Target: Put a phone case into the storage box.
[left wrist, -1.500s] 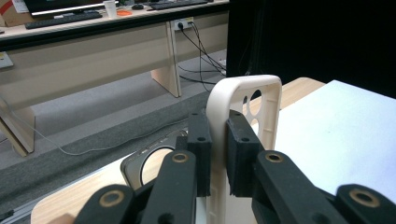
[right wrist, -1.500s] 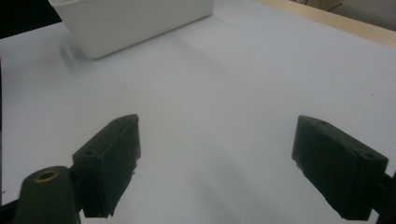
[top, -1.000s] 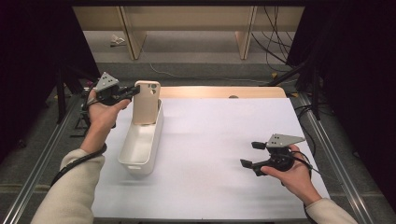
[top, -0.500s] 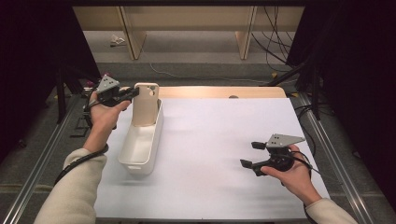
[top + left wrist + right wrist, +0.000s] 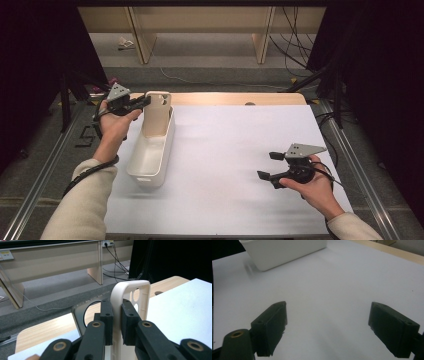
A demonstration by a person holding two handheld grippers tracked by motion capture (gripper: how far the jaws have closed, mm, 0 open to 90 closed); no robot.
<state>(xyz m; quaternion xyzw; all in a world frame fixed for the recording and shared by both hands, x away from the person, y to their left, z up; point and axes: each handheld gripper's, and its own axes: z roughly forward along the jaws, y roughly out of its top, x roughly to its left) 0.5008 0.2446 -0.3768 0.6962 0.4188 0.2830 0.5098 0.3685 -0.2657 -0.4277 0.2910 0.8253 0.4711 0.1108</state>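
The right gripper [image 5: 272,166] rests near the front right of the white worktop [image 5: 240,150], held by the right hand [image 5: 312,187]. Its fingers [image 5: 270,328] stand wide apart with nothing between them, well away from the work.

Farther back on the left, the long white plastic bin [image 5: 150,157] lies with its long axis running from near to far. At its far end, a cream plastic phone case with camera cut-outs [image 5: 157,112] stands upright, long axis vertical, its lower part inside the bin.

The left gripper [image 5: 145,101] is the nearer one to the case. It comes level from the left, and its fingers [image 5: 106,320] are closed on the side edge of the case, one pad on each face. So the case lies directly between the fingers, and I judge that the coming move, lowering or lifting it, goes along the vertical axis of the case.

I can read no brand, label or writing on the case or the bin.
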